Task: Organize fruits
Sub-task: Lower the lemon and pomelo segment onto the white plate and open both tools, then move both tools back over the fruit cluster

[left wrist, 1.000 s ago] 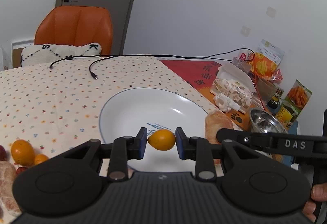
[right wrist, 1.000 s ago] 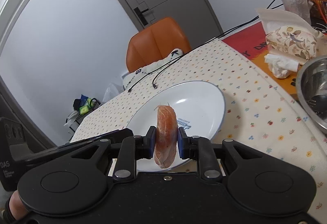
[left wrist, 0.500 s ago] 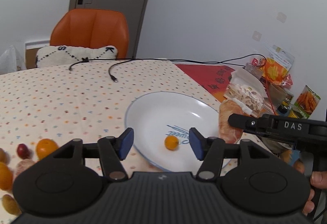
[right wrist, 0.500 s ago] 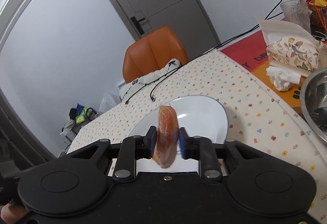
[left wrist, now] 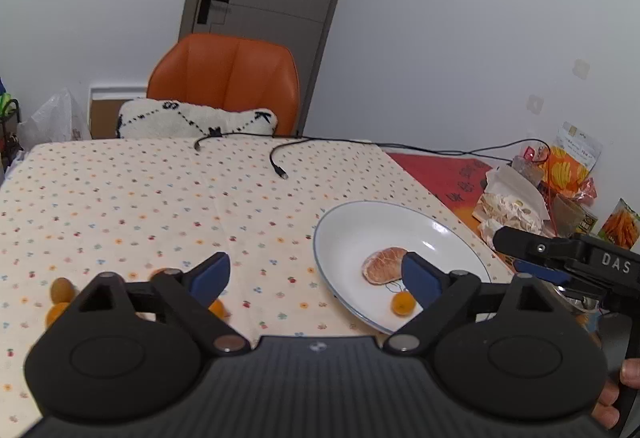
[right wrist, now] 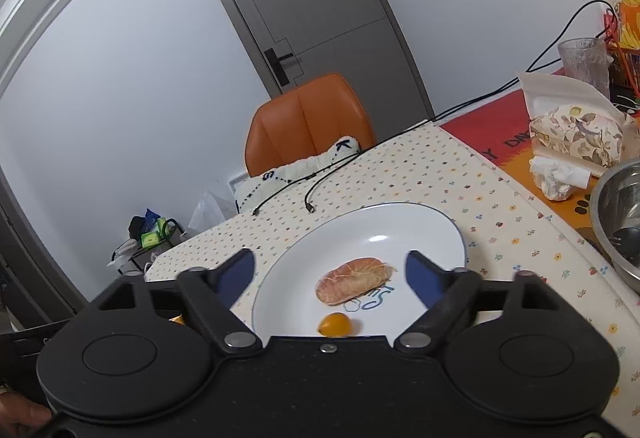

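My left hand-held gripper (left wrist: 316,278) is released, jaws wide apart and empty above the table (left wrist: 160,198). My right hand-held gripper (right wrist: 330,274) is likewise released, over the white plate (right wrist: 420,222). On the plate lie a peeled citrus piece (right wrist: 354,280) and, just beside it, a small orange fruit (right wrist: 335,324). More small fruits (left wrist: 61,289) sit on the tablecloth at left.

A table (left wrist: 120,198) in a dotted cloth carries a white plate (left wrist: 360,222), 2 black cables (left wrist: 276,158), small orange fruits (left wrist: 60,290) at its left, a red mat (left wrist: 436,170), and a steel bowl (right wrist: 616,206).
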